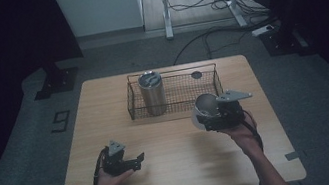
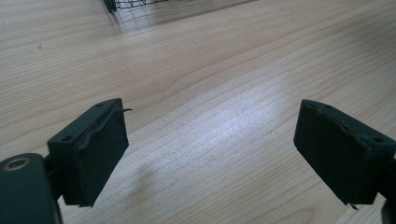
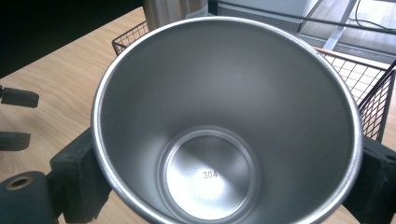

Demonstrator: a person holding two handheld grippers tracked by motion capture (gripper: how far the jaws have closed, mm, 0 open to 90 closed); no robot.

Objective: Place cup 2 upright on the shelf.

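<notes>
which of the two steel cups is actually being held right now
The open-mouthed steel cup in front of the wire basket, clamped in the right tool. The other, lidded cup stands upright inside the basket, untouched.

You can read one stamp, "304", on the inside bottom of the steel cup (image 3: pixel 210 175) in the right gripper view. On the floor left of the bench, a dark marking (image 1: pixel 61 121) looks like a "9".
</notes>
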